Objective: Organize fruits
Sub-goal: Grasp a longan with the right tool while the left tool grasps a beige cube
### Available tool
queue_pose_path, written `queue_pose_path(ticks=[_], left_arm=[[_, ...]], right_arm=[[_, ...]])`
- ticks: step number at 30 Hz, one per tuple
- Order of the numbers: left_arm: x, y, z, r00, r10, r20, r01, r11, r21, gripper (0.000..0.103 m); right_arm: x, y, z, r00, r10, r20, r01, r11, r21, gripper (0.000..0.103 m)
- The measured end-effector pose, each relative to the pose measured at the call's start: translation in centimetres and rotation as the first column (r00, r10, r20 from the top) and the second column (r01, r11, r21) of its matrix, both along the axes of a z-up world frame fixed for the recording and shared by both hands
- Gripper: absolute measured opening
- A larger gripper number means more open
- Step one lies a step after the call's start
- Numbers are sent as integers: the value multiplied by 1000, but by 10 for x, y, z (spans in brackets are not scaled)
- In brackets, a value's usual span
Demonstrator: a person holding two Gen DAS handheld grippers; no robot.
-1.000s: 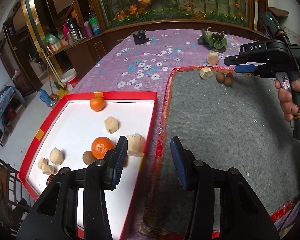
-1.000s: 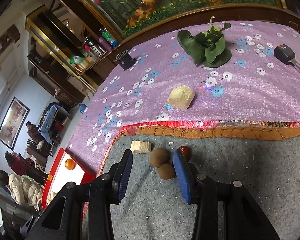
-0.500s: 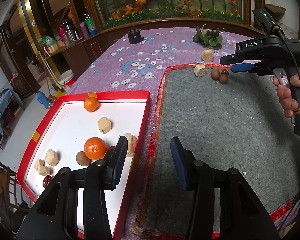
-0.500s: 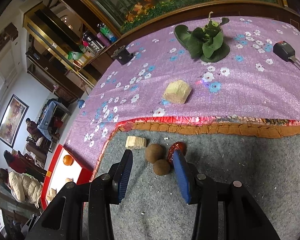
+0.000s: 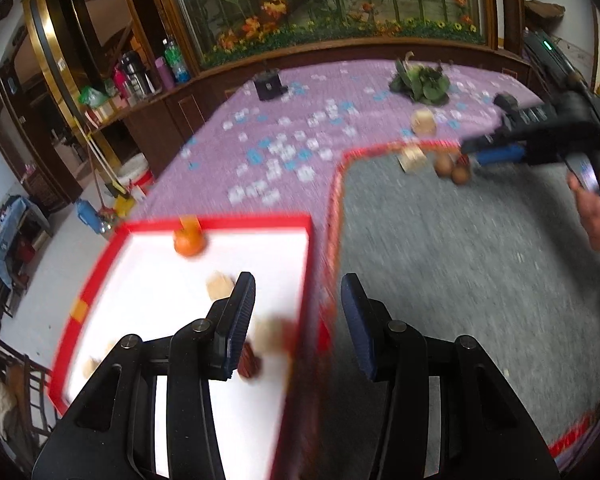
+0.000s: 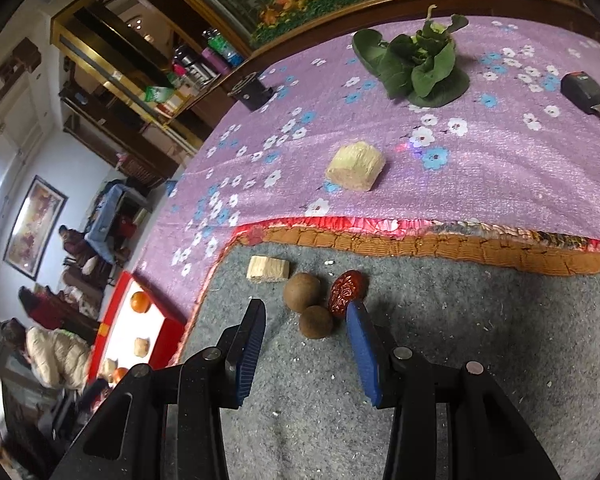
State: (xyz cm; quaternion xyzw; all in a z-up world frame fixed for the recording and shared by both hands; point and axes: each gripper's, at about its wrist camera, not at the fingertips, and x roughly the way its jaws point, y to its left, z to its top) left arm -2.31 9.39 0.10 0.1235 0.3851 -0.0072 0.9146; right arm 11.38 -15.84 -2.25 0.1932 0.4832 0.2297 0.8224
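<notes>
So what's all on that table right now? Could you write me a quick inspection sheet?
Surface: purple flowered cloth, with a grey felt mat over it.
Job's things: red date, two brown round fruits and a pale chunk on the mat; another chunk on the cloth; orange in the red-rimmed tray.
Clutter: leafy greens, black key fob.
Claws: left claw open, empty; right claw open, near the fruits.
Cables: one along the right handle.
Surroundings: people seated, shelves.
</notes>
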Motion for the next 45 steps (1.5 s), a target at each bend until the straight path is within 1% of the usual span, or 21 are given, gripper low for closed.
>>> queue_pose_path(ticks=[2, 4, 7, 10, 13, 16, 20, 24, 26, 27, 28, 29, 30, 32, 35, 37, 39, 40, 42, 44, 45], left_arm=[[12, -1, 6, 1000, 1, 20, -1, 1000, -3, 45], [23, -4, 9, 1000, -7, 20, 7, 1000, -23, 45], [40, -14, 4, 999, -28, -16, 27, 997, -68, 45], [57, -31, -8, 996, -55, -70, 48, 994, -95, 45], [68, -44, -16, 992, -62, -105, 52, 994, -99, 45], [73, -51, -19, 991, -70, -111, 61, 995, -80, 45], [80, -54, -20, 992, -61, -109, 56, 997, -54, 45], [88, -56, -19, 993, -63, -98, 62, 998, -13, 45], [95, -61, -17, 992, -83, -92, 84, 996, 13, 45], [98, -64, -17, 992, -95, -86, 97, 995, 26, 45], [100, -67, -16, 990, -114, -80, 117, 992, 37, 45], [103, -72, -15, 986, -148, -75, 152, 987, 44, 45], [107, -77, -14, 981, -178, -78, 182, 982, 47, 45], [113, -82, -13, 971, -223, -82, 226, 973, 36, 45], [122, -91, -12, 948, -305, -88, 307, 952, 5, 44], [128, -100, -15, 928, -359, -103, 362, 932, 9, 44], [131, -107, -19, 910, -398, -114, 403, 915, 25, 44], [133, -111, -23, 895, -429, -124, 437, 898, 43, 44], [134, -117, -28, 872, -473, -127, 485, 870, 91, 44], [138, -120, -34, 845, -513, -152, 530, 841, 112, 44], [140, -121, -36, 839, -520, -161, 540, 834, 115, 44]], right_arm=[[1, -3, -1, 1000, 12, -8, -12, 1000, 15, 41], [3, -4, -3, 1000, 21, -21, -21, 999, 33, 41], [6, -8, -6, 999, 17, -39, -16, 999, 45, 41], [11, -16, -13, 997, -11, -79, 18, 996, 91, 41], [15, -17, -22, 992, -8, -126, 25, 991, 135, 41], [18, -7, -26, 990, 17, -140, 4, 989, 151, 41], [19, 8, -25, 994, 8, -114, 4, 995, 103, 41], [15, 21, -21, 998, 12, -65, -12, 1000, 9, 41], [10, 35, -17, 999, 31, -21, -33, 994, -107, 33], [7, 42, -15, 999, 41, 4, -39, 982, -187, 23], [4, 49, -14, 998, 51, 27, -42, 966, -256, 21], [3, 51, -14, 997, 61, 37, -48, 959, -278, 21], [3, 50, -14, 997, 62, 34, -50, 960, -276, 21], [6, 37, -15, 999, 46, 3, -45, 978, -204, 21], [8, 9, -10, 1000, 17, -14, -17, 999, -48, 21], [10, -12, -5, 1000, -18, -20, 19, 998, 56, 21], [13, -32, -5, 997, -62, -39, 67, 988, 142, 21], [13, -38, -5, 996, -80, -50, 87, 983, 164, 21], [13, -48, -8, 991, -117, -71, 129, 973, 193, 21], [13, -55, -11, 985, -151, -89, 166, 965, 203, 21], [13, -58, -12, 982, -161, -96, 178, 962, 205, 21]])
